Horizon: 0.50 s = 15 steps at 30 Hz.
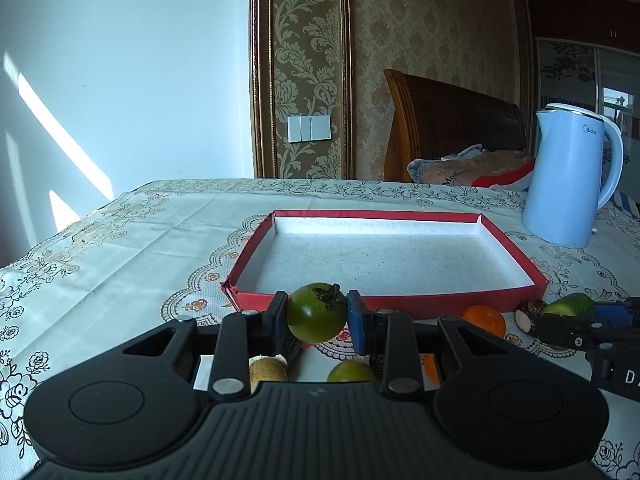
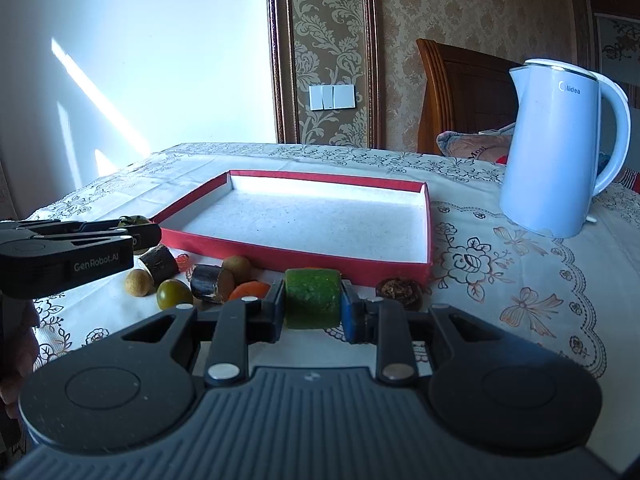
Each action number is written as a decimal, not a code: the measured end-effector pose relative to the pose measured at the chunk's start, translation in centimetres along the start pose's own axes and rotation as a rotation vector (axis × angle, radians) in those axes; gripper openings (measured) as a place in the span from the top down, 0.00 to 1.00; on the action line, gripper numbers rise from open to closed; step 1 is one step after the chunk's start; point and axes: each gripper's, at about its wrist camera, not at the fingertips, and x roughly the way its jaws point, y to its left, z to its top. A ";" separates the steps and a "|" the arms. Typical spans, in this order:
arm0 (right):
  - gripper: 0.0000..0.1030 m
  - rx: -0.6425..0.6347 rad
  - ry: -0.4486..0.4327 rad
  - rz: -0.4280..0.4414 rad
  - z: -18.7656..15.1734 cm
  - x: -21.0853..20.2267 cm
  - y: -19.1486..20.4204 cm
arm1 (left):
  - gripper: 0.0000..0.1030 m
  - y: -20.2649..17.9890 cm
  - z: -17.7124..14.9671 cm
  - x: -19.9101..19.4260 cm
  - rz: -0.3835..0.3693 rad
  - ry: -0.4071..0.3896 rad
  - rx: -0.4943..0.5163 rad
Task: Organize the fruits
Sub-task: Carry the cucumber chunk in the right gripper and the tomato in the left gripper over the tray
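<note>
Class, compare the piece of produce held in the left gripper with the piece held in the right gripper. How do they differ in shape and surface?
The green tomato in the left gripper is round and smooth, with a dark dried stem cap on top. The green chunk in the right gripper is a blocky cut piece with a rough, bright green face and no stem. Both are green, clamped between fingers, and lie short of the empty red tray.

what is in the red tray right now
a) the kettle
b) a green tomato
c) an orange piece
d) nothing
d: the red tray shows only its bare white floor; the green tomato is clamped in the left gripper short of the tray, and the rest of the fruit lies on the cloth in front of it.
</note>
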 end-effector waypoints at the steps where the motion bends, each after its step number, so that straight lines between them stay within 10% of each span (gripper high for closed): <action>1: 0.74 -0.005 -0.004 -0.001 0.3 0.2 0.1 | 0.71 0.1 0.3 0.2 0.004 -0.004 -0.004; 15: 0.74 0.042 0.041 -0.004 5.6 8.5 -0.8 | 0.71 -1.0 4.2 8.6 0.026 0.037 -0.006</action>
